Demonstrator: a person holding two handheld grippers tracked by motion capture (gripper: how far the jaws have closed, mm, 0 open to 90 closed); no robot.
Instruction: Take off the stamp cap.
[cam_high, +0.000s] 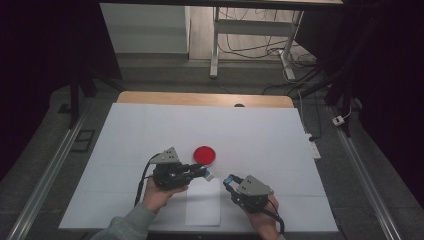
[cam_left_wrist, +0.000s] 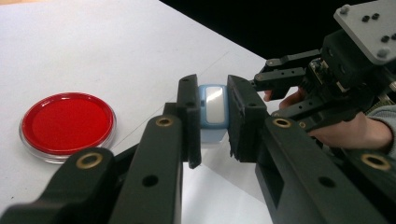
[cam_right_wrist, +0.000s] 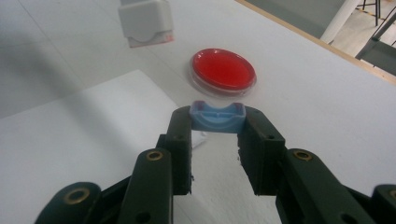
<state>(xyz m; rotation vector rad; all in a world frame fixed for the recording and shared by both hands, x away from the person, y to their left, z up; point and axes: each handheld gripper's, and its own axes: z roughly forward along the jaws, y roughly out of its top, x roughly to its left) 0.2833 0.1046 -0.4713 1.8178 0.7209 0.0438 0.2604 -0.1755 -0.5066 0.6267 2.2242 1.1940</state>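
My left gripper (cam_left_wrist: 213, 122) is shut on a small pale-blue and white block (cam_left_wrist: 213, 106), held just above the table; in the high view this left gripper (cam_high: 202, 171) points right with the block (cam_high: 209, 175) at its tips. The block (cam_right_wrist: 144, 19) hangs at the top left of the right gripper view. My right gripper (cam_right_wrist: 217, 125) is shut on a small blue cap (cam_right_wrist: 217, 116). In the high view the right gripper (cam_high: 230, 180) points up-left with the cap (cam_high: 232, 177) a short way from the block. The right gripper (cam_left_wrist: 271, 73) also shows in the left gripper view.
A round red dish (cam_high: 205, 154) with a clear rim lies on the white table cover (cam_high: 150, 130) just beyond both grippers; the dish (cam_left_wrist: 67, 123) (cam_right_wrist: 223, 71) appears in both gripper views. A white paper sheet (cam_high: 202, 210) lies near the front edge between the hands.
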